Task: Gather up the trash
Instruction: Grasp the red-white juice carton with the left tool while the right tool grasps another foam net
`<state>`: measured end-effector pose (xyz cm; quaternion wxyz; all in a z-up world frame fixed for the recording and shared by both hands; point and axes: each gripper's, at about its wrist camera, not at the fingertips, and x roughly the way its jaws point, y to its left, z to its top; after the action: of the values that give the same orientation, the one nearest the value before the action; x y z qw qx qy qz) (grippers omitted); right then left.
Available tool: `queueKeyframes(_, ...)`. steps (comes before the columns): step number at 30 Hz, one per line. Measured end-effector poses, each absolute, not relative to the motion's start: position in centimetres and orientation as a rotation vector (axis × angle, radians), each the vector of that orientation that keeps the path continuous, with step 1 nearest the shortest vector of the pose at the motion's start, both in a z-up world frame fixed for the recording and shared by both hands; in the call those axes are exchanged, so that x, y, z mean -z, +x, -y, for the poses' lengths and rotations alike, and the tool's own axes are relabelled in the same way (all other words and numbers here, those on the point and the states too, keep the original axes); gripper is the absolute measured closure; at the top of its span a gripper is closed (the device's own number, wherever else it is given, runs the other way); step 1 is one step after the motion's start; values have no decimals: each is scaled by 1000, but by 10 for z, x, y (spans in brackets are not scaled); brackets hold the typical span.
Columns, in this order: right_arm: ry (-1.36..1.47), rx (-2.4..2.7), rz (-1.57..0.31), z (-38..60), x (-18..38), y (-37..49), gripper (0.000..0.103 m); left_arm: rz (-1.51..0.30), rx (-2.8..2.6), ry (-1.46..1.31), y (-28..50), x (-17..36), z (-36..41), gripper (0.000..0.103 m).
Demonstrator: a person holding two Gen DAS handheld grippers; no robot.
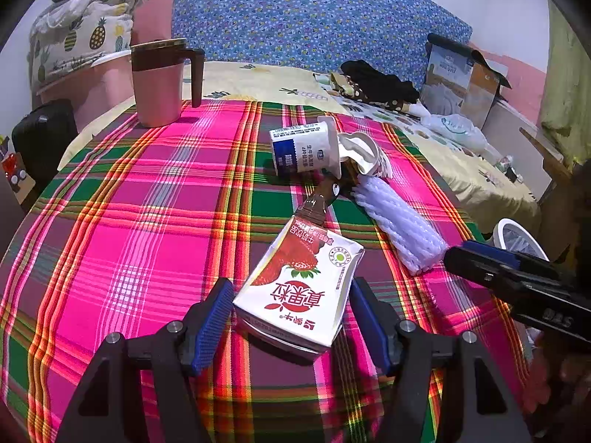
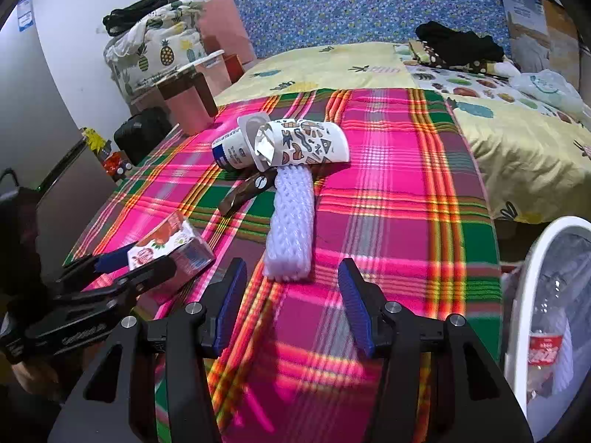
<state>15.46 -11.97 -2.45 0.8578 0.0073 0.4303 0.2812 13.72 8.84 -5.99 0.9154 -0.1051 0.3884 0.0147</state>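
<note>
A crushed strawberry milk carton [image 1: 299, 288] lies between the blue pads of my left gripper [image 1: 291, 306], and both pads rest against its sides. The right wrist view shows the same grip [image 2: 155, 254] at the lower left. My right gripper [image 2: 291, 269] is open, with only the near end of a white foam fruit net [image 2: 291, 229] between its fingertips; neither pad touches it. Farther back lie a tipped yogurt cup [image 1: 303, 147], a crumpled patterned paper cup [image 2: 310, 144] and a brown wrapper [image 1: 321, 195].
A plaid cloth [image 1: 129, 221] covers the table. A pink lidded mug [image 1: 159, 81] stands at its far left. A white bin [image 2: 532, 280] holding a plastic bottle sits past the table's right edge. Behind is a bed with clothes, a bag and a box.
</note>
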Motion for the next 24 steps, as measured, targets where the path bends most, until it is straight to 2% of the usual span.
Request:
queueKeyframes(6,8,-594,-928,110,33,164,53,-780,-4,-218,134,57,-90,37)
queueKeyframes(8,3,-593,-932,109,34,166,60,-781,1,-214,136,58,-90,32)
queueKeyframes(9,-2,-590,-936,108,35,166,69,-785,1,-213,136,60,-90,32)
queueKeyframes(12,-7,-589,-938,110,36,165,76,-798,2,-218,138,62,-92,32)
queueKeyframes(20,-6,-588,-924,117,30,156,80,-840,-17,-243,141,70,-96,32)
queueKeyframes(21,-3,-587,-923,120,29,153,80,-836,-17,-246,139,70,-96,34)
queueKeyframes(22,-2,-586,-922,121,29,151,81,-834,-17,-248,139,70,-96,39)
queueKeyframes(24,1,-584,-919,125,27,146,81,-831,-27,-243,136,70,-94,39)
